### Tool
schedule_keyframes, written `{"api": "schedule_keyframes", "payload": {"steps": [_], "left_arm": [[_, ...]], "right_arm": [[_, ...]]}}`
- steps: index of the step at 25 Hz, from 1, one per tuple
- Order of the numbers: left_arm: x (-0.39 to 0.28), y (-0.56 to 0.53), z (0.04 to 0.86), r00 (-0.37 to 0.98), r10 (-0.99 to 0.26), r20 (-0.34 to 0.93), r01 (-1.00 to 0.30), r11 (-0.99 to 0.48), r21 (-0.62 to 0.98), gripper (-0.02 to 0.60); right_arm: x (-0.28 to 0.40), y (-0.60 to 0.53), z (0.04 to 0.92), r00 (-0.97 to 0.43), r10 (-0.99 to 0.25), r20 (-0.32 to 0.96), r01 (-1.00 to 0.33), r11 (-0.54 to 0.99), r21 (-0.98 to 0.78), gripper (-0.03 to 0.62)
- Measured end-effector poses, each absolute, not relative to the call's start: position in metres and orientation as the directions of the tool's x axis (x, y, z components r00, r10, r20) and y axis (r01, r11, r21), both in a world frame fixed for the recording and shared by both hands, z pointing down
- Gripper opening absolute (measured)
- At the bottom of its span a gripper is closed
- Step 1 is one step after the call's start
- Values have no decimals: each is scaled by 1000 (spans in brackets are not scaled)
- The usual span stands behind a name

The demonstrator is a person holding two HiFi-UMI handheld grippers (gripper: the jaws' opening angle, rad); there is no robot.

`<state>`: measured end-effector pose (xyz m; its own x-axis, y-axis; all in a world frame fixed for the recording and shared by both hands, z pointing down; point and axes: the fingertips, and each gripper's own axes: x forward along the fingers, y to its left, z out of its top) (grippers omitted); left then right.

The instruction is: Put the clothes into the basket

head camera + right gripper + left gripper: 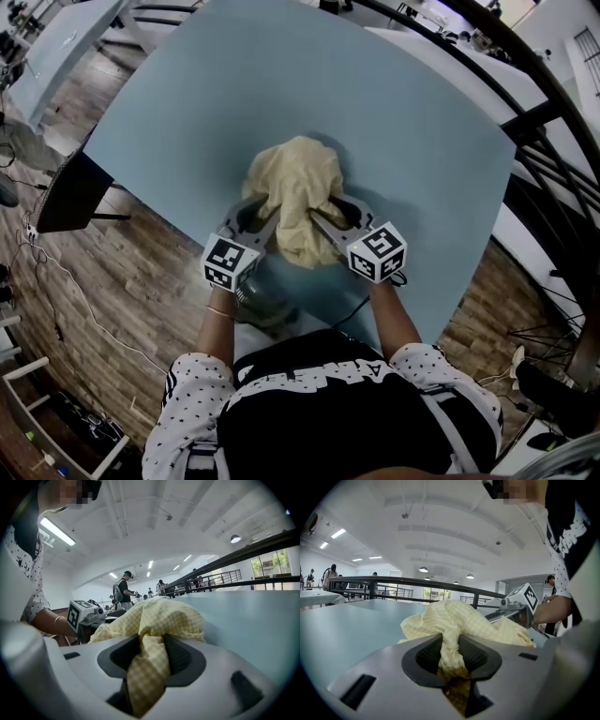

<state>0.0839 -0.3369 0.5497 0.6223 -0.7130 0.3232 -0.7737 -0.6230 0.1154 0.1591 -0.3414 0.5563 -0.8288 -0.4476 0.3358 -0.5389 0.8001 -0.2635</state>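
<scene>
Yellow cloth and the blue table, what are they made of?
The yellow cloth looks like thin, soft, matte woven fabric: fine checks show, and it crumples into folds. The table seems a smooth, hard, pale blue sheet, perhaps laminate or plastic; its flat, even surface leaves that open.

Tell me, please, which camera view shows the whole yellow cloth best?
The head view: the whole yellow cloth sits bunched on the blue table between the left gripper and the right gripper. The left gripper view and the right gripper view each show only a fold pinched between the jaws.
</scene>
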Motion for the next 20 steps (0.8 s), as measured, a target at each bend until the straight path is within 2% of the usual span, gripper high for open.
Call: {"api": "schedule_keyframes", "payload": {"steps": [8,20], "left_arm": [[92,-333,545,628,-709,321,-768,-632,107,89],[96,-327,516,661,-705,256,-745,-657,116,75]], "right_arm": [[156,-335,552,-842,-442,309,-526,797,-295,97],[145,-328,532,-851,-452,267,-520,796,-311,80]]}}
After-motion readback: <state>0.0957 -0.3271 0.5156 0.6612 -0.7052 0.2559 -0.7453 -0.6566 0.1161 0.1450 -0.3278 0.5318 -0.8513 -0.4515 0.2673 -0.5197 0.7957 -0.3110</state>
